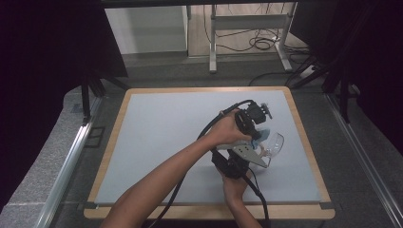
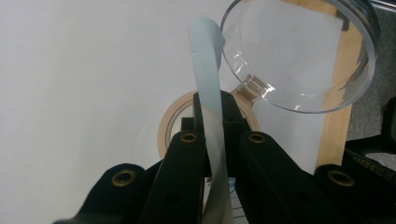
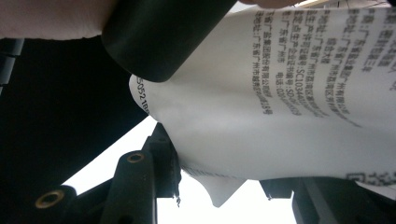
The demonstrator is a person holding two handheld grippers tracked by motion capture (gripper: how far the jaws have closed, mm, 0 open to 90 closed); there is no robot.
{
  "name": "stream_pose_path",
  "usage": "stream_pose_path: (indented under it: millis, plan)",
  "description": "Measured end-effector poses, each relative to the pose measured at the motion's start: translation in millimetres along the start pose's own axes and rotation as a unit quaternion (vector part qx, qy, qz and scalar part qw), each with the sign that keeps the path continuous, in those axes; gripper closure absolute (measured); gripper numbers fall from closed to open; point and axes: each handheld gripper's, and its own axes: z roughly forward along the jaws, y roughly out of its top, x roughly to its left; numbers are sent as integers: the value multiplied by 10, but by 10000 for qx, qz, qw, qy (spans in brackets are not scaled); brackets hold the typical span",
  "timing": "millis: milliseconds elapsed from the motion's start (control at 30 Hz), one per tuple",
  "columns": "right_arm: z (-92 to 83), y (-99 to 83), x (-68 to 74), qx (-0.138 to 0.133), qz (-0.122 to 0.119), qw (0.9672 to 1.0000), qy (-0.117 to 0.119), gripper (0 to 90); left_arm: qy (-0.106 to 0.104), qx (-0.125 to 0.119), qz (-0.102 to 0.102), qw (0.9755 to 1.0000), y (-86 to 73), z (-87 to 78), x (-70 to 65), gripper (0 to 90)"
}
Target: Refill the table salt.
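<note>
Left gripper (image 2: 212, 135) clamps a thin strip (image 2: 209, 93); right gripper (image 3: 219, 186), fingers part-closed, pinches a limp printed packet (image 3: 280, 116), likely light, best held at its edge.

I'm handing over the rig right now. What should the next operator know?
Left gripper: fingers shut on a pale blue strip.
Right gripper: closed on a white printed packet.
Both hands work close together over the right half of the table, beside a clear round dish. A tape roll lies below.
Done: both grips made.
Left: probably separating the strip from the packet.
</note>
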Motion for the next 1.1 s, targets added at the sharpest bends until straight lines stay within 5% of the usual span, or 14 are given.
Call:
stream_pose_path:
  millis: [1100]
  plan:
    - [-21,29,2,-37,-24,10000,-11,572,10,28,40,10000,11,-6,-13,900]
